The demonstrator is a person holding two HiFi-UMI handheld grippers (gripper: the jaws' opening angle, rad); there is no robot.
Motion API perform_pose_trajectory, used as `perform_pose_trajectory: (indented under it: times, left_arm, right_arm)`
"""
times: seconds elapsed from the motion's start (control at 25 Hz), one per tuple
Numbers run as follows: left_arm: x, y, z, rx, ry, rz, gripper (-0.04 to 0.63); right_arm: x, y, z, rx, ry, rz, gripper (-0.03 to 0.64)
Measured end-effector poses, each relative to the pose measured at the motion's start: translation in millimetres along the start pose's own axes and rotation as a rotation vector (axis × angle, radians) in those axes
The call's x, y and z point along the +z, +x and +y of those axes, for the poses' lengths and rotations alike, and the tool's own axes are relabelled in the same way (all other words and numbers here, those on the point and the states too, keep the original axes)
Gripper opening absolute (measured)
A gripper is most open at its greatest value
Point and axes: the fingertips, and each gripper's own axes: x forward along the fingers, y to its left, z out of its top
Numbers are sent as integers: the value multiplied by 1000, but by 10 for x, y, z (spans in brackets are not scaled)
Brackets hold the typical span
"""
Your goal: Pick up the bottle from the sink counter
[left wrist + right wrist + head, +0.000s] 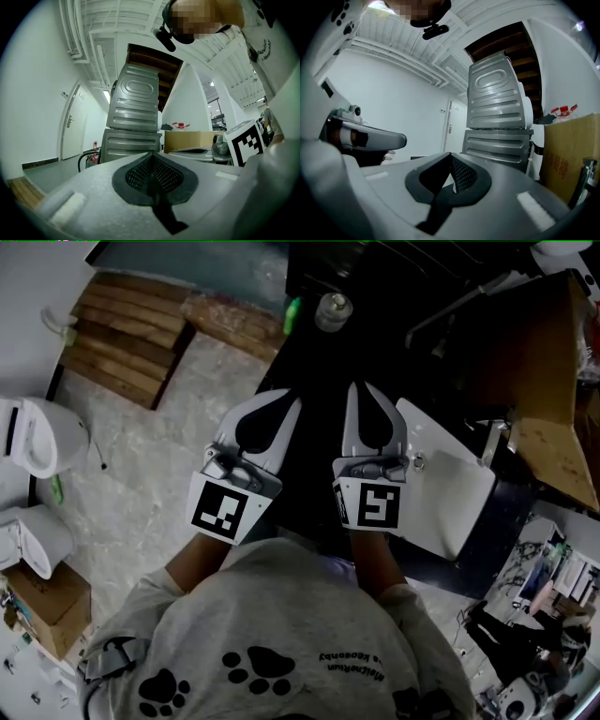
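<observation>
head view: one bottle (333,310) stands upright on the black counter (305,362). it is past the sink (450,493), off the sink's left side and further from the person. seen from above it is small, round and clear, with a pale cap, and nothing touches it. one small green thing (292,315) lies just beside it, on the side away from the sink.

there are two grippers. the left gripper (286,404) and the right gripper (364,395) are held side by side near the person's chest, the right one at the sink's left edge and the left one further left. both point toward the bottle and are well apart from it. in the left gripper view the jaws are pressed together with nothing between them. the right gripper view shows the same, jaws closed and empty.

there is one white sink. well left of it, on the pale floor, are two white toilets (37,437), one cardboard box (42,601) and one slatted wood pallet (122,334).
</observation>
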Motion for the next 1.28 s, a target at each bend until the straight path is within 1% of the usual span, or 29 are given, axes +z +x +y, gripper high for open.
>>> perform_pose_trajectory:
  times: [0.12,0.28,0.44,0.6,0.76,1.04,1.28]
  left_arm:
    - [-114,124,25,0,7,18,-2]
    - [-241,302,85,3,26,19,-2]
    - [-318,416,184,16,-4,17,-2]
    - [-388,525,286,32,-6,10,-2]
    - [-508,621,401,41,-5,19,-2]
    - [-658,798,563,57,-9,44,-2]
    - [-825,881,561,44,-28,76,-2]
  right_arm:
    - [-142,120,-82,8,19,14,2]
    - [-288,302,-213,-1,23,13,2]
    - [-369,469,-287,-2,11,10,2]
    - [-496,628,-361,-3,12,19,2]
    - [-656,778,-410,0,26,38,2]
    - [-853,1006,-443,8,17,65,2]
    - [-998,1147,-478,19,33,86,3]
